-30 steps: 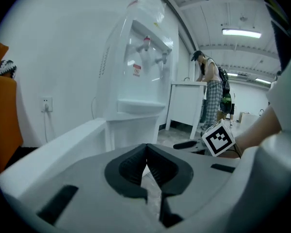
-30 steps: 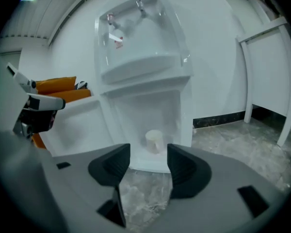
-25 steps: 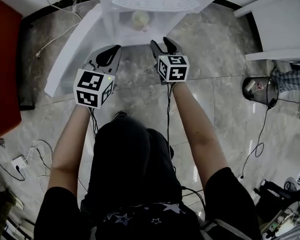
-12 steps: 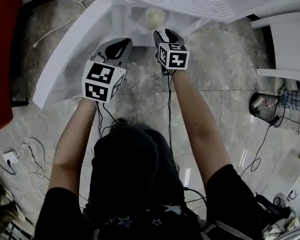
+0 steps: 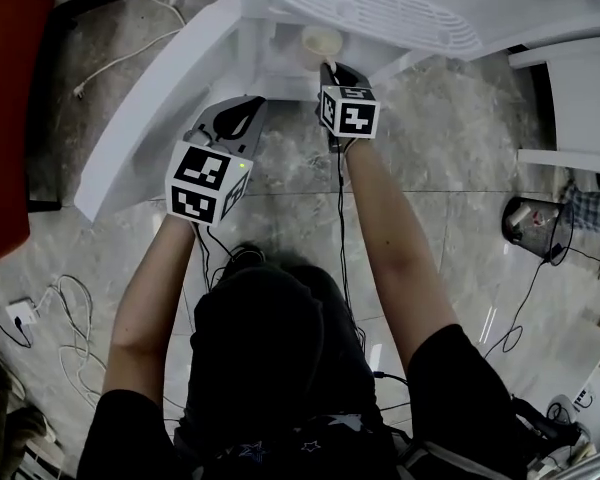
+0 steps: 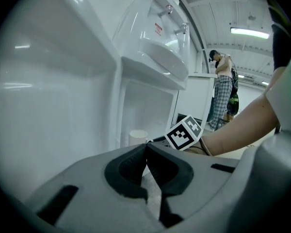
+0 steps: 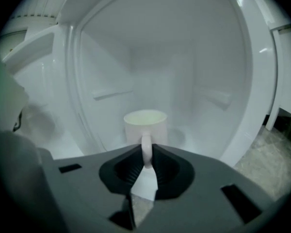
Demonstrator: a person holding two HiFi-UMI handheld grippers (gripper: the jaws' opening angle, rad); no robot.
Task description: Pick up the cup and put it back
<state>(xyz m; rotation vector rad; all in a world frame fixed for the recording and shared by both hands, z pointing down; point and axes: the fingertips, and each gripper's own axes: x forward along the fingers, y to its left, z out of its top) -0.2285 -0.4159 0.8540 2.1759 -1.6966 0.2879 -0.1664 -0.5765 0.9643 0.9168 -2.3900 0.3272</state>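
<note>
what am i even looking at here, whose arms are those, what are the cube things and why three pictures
A person stands holding a hand tool in each hand. Each tool is a two-jaw gripper, and the patterned cube on each is part of it. The head view comes from a camera on the person's head, looking down at the arms and the marble floor. The other two views come from cameras riding on the grippers, looking along their jaws. In front is a white water dispenser with an open lower compartment, and a pale cup stands inside. The right gripper has just been closing its jaws, which now pinch the cup's handle. The left gripper is shut on nothing.
</note>
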